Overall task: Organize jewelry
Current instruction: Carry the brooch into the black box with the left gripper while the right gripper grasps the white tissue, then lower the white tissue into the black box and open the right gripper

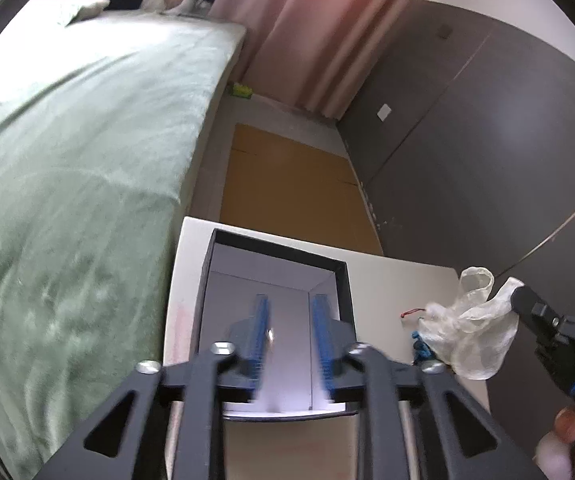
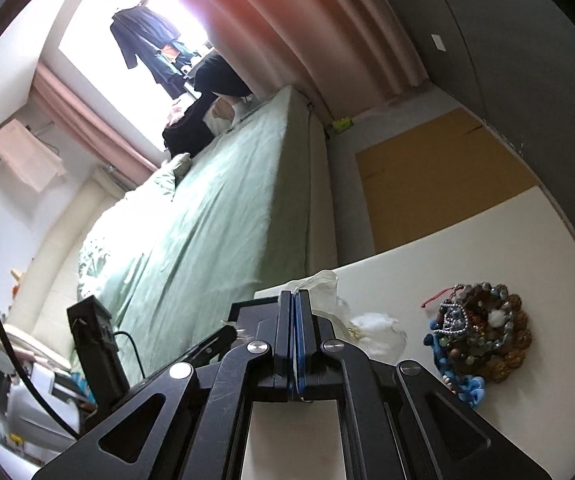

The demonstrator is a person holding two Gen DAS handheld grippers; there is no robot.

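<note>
While the left gripper (image 1: 289,336) is held over the open black box (image 1: 275,312) on the white counter (image 1: 399,280), its blue fingers (image 1: 261,328) are parted with nothing between them. A sheer white pouch (image 1: 475,328) is pinched in the closed right gripper (image 2: 295,340). The beaded jewelry pile (image 2: 483,332) lies on the counter nearby.

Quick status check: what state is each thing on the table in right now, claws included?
Box: open, no lid on, standing on the table.
Sheer pouch: pinched at one corner, hanging crumpled.
Jewelry pile: heaped loose on the table, outside the box.
Left claw: open over the box, nothing gripped.
Right claw: shut on the pouch.
</note>
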